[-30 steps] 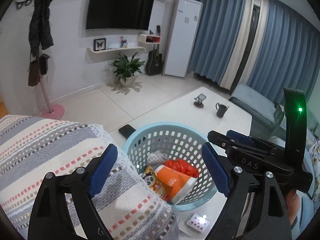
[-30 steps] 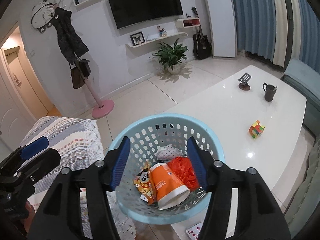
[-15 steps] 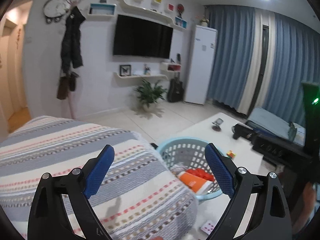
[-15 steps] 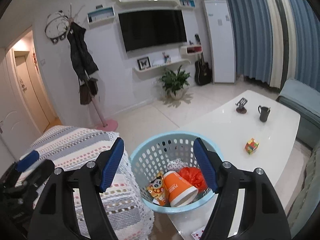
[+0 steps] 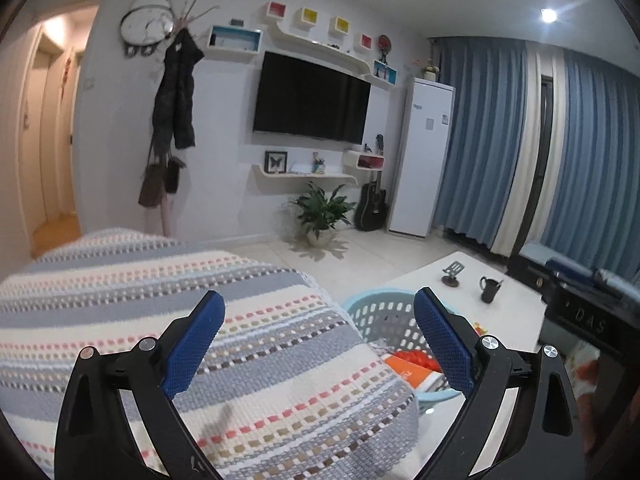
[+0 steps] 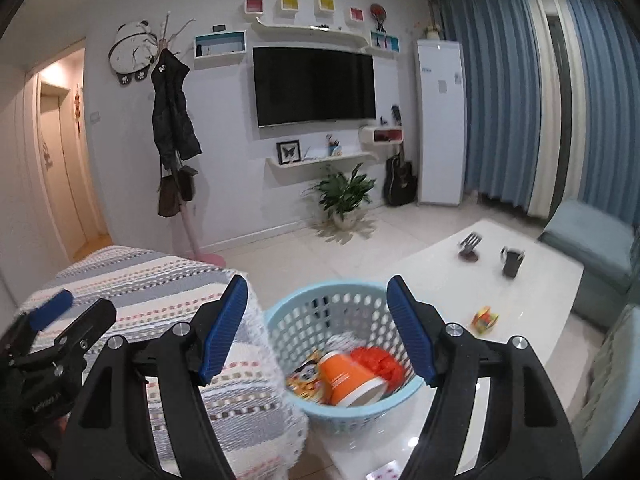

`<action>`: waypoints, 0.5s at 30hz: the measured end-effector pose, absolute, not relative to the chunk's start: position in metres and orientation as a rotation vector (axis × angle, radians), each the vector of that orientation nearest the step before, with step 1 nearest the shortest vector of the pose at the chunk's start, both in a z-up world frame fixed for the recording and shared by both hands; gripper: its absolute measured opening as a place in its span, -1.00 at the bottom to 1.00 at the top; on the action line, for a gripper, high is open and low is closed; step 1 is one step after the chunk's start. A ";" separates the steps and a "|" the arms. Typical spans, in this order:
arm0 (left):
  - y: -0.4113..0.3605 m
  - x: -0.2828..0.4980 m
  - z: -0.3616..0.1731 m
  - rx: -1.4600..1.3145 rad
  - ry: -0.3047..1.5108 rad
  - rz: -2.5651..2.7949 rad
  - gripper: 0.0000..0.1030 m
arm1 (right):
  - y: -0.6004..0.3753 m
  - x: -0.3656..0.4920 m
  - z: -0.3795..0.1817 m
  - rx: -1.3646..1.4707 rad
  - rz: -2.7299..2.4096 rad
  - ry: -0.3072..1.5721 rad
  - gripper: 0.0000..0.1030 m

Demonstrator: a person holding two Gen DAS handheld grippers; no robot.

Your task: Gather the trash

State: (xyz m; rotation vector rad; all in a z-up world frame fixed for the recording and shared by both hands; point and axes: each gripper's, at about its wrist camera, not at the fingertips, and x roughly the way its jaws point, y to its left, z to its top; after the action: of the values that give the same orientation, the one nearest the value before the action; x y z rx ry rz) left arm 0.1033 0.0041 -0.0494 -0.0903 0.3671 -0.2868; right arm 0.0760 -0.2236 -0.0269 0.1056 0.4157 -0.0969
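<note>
Currently the left gripper [image 5: 318,338] is opening with nothing between its jaws, the right gripper [image 6: 316,326] stands released, and the pale-blue perforated plastic basket [image 6: 352,304] holding trash sits lower centre of frame on the white table [image 6: 532,280].

One light blue basket [image 6: 344,304] stands on one white table [image 6: 532,280], and in it show three pieces of trash that can be told apart: one orange cup [image 6: 350,378], one red crumpled bag [image 6: 378,362] and one snack packet [image 6: 306,378], with perhaps a fourth, pale piece behind them, too blurred to be sure of. On the table top are one black mug [image 6: 512,262], one phone stand [image 6: 469,247], one colour cube [image 6: 486,317] and one playing card [image 6: 386,471] at the near edge. One striped blanket [image 6: 168,280] covers the seat on the left. On the far wall hang one television [image 6: 316,86] and four small coloured box shelves [image 6: 290,2]. The floor bears one potted plant [image 6: 346,196], one guitar [image 6: 400,180] and one coat stand [image 6: 188,216].
</note>
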 end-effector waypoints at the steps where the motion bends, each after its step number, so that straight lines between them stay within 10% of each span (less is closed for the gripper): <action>1: 0.005 0.103 -0.050 -0.093 0.365 -0.281 0.80 | -0.223 0.075 -0.029 0.101 -0.108 0.415 0.33; 15: 0.011 0.106 -0.048 -0.078 0.357 -0.184 0.85 | -0.213 0.081 -0.039 0.051 -0.141 0.399 0.43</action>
State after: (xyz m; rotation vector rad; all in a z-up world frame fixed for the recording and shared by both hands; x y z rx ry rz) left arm 0.1063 0.0107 -0.0480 -0.0783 0.3573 -0.1844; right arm 0.0806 -0.2128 -0.0386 0.0511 0.3993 -0.1410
